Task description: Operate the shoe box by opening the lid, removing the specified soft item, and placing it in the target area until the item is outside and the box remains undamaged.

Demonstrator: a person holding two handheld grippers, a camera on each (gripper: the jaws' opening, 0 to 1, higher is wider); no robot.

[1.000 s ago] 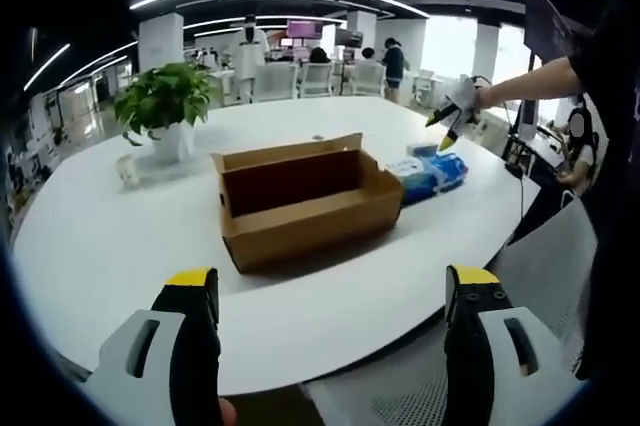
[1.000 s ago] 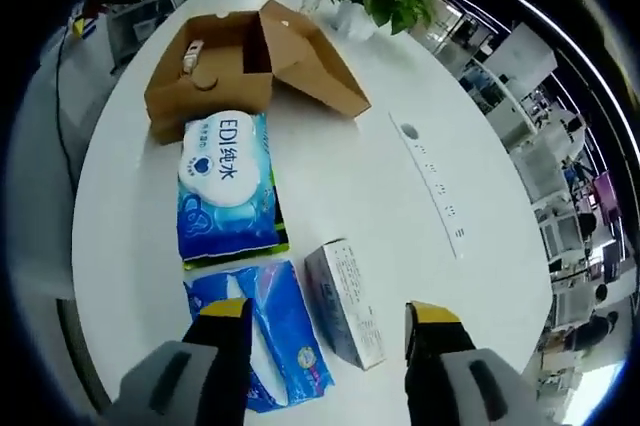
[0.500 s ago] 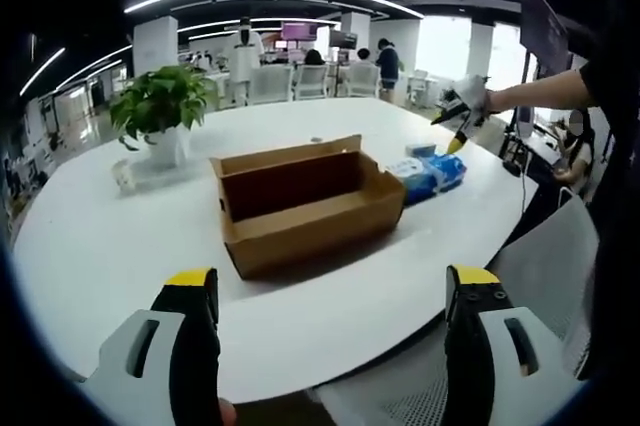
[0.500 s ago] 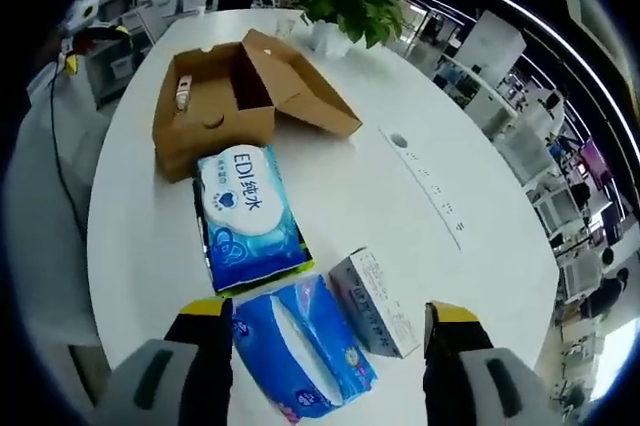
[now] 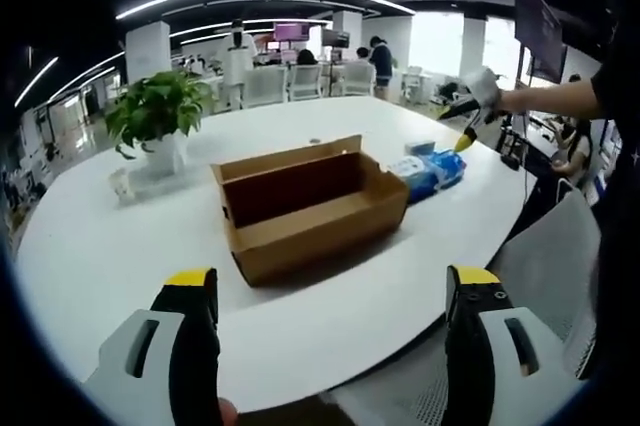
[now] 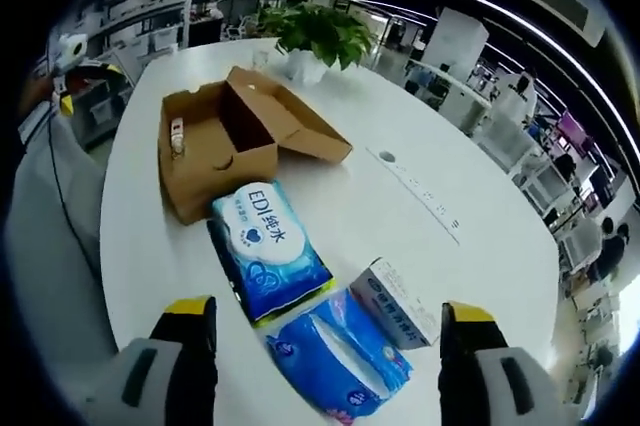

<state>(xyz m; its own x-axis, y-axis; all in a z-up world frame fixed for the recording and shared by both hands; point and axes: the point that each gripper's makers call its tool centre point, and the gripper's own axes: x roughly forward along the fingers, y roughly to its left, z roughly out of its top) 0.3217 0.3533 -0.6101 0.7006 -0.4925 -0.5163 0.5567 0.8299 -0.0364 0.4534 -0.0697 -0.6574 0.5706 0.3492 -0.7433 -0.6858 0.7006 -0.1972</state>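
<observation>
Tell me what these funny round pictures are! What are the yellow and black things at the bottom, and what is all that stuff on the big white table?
A person holds a grabbing tool in each hand, and each tool carries a small camera. So each picture looks forward from one tool.

The yellow-tipped prongs at the bottom are the jaws. The left hand-held gripper is open and holds nothing. The right hand-held gripper is open and empty too. It also shows far off in the left gripper view, above the table's far side.

On the white table sits a brown cardboard shoe box with its lid open. Beside it lies a blue wipes pack, then a blue tissue pack and a small white carton. A potted plant stands farther back.
</observation>
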